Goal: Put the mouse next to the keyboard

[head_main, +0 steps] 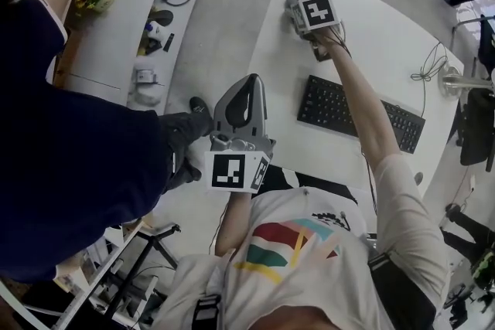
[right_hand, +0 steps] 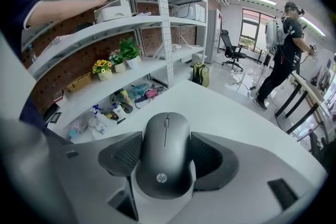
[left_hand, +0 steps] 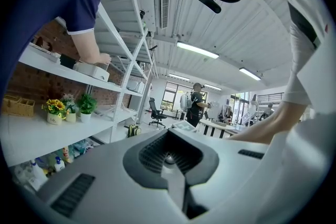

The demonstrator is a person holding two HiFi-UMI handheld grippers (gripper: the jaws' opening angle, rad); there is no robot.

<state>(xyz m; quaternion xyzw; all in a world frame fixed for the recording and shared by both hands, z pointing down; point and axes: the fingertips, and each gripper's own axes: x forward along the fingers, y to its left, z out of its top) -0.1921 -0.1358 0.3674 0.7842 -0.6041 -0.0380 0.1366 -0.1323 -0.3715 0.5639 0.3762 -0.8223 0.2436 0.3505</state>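
Note:
A dark grey mouse (right_hand: 165, 155) lies on the white table (head_main: 371, 35) near its far left corner. My right gripper (right_hand: 166, 150) points steeply down over it, and its dark pads (right_hand: 123, 157) lie against both sides of the mouse with no gap showing. In the head view the right gripper (head_main: 298, 15) hides the mouse. The black keyboard (head_main: 360, 113) lies nearer to me, slanted, apart from the mouse. My left gripper (head_main: 249, 85) hangs off the table's left edge, about level, with its jaws shut (left_hand: 170, 157) on nothing.
A thin cable (head_main: 429, 66) and a metal stand (head_main: 456, 79) sit at the table's right. A person in dark blue (head_main: 69, 127) reaches into the white shelves (right_hand: 131, 23) on the left, which hold plants and bottles. Another person (right_hand: 286, 29) stands further off.

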